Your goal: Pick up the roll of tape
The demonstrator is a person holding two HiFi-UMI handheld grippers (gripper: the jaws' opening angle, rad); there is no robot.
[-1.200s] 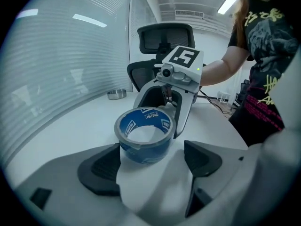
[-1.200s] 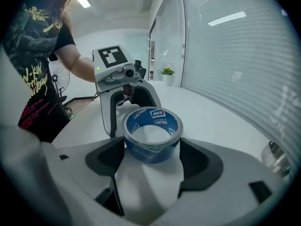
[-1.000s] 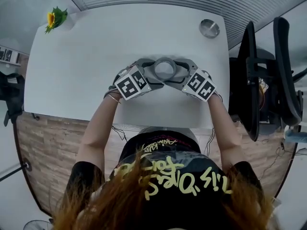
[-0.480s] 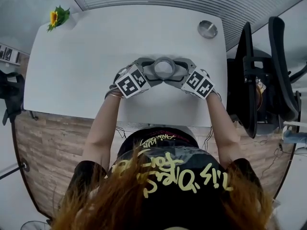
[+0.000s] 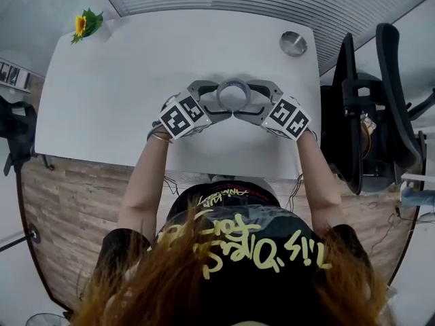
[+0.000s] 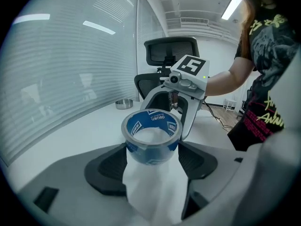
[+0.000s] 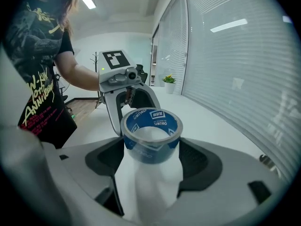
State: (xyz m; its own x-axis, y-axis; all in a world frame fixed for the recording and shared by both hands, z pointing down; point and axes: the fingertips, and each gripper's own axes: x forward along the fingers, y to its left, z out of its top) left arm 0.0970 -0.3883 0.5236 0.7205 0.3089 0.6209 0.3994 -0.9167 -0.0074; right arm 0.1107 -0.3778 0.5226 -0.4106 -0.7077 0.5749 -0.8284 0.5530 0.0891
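Left gripper, right gripper seemingly clamp tape roll; blue only close-up.

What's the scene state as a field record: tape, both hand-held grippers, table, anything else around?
roll of tape: blue print inside, hole facing up, mid-table between the two grippers
left hand-held gripper: jaws on the roll's wall, pads touching both sides
right hand-held gripper: same grip from the opposite side, facing the left one
lifted off table: cannot tell
table: white
metal dish: far right corner of the table
sunflower: far left corner
office chair: black, right of the table
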